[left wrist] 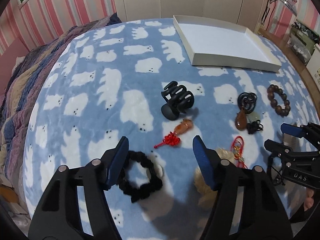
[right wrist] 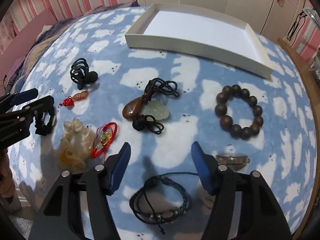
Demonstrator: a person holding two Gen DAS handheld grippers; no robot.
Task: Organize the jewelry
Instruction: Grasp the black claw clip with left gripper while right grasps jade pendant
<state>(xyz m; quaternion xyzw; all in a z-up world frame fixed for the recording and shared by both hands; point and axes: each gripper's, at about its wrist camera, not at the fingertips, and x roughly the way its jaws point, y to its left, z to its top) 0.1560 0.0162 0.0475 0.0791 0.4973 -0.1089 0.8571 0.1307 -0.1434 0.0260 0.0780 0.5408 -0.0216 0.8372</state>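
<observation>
Both spread wide and gripping nothing: left gripper (left wrist: pixel 160 142) hovering low with blue pads (left wrist: pixel 118 160) parted, right gripper (right wrist: pixel 160 148) likewise poised just off to its right, fingers (right wrist: pixel 202 168) apart, both angled forward and downward.

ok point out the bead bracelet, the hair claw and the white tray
bead bracelet (right wrist: pixel 224 109) right wrist view, a bead on its left side
hair claw (left wrist: pixel 178 100) left wrist view, its body
white tray (right wrist: pixel 180 45) right wrist view, near wall

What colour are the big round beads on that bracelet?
Dark brown; the bracelet shows best in the right wrist view.
</observation>
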